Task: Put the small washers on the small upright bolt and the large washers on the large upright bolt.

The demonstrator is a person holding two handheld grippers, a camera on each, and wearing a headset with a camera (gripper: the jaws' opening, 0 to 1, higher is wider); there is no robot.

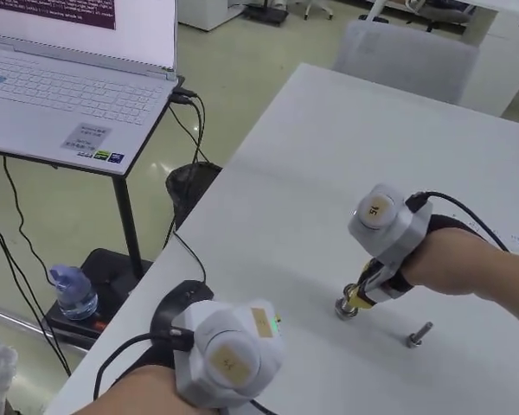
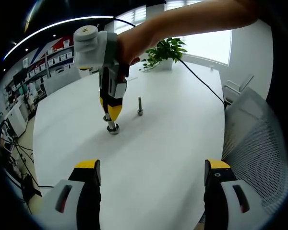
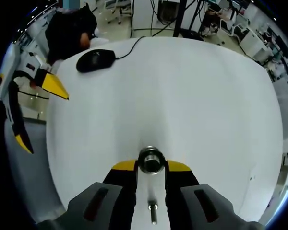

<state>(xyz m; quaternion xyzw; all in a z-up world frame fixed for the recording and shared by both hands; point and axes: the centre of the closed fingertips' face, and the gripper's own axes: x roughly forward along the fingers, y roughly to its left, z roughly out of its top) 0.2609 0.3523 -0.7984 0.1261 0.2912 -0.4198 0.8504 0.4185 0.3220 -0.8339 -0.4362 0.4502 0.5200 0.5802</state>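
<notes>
On the table point(image 1: 329, 156), right gripper point(image 1: 355, 301) straddles the large bolt point(image 3: 150, 160) (grip hidden: cannot tell); left gripper point(image 2: 151, 165) gapes.

**Left gripper** point(image 2: 153, 175): held by the left hand point(image 1: 143, 393) at the near left and aimed level toward the far right. Its jaws stood wide apart.

**Right gripper** point(image 1: 356, 301): held by the right hand point(image 1: 454, 259), with the forearm point(image 1: 510, 290) entering from the right. It pointed steeply down, tips low. Its jaws were drawn close with a narrow gap between them, and whether they pinched could not be told.

The two grippers were well apart, the right one farther off.
</notes>
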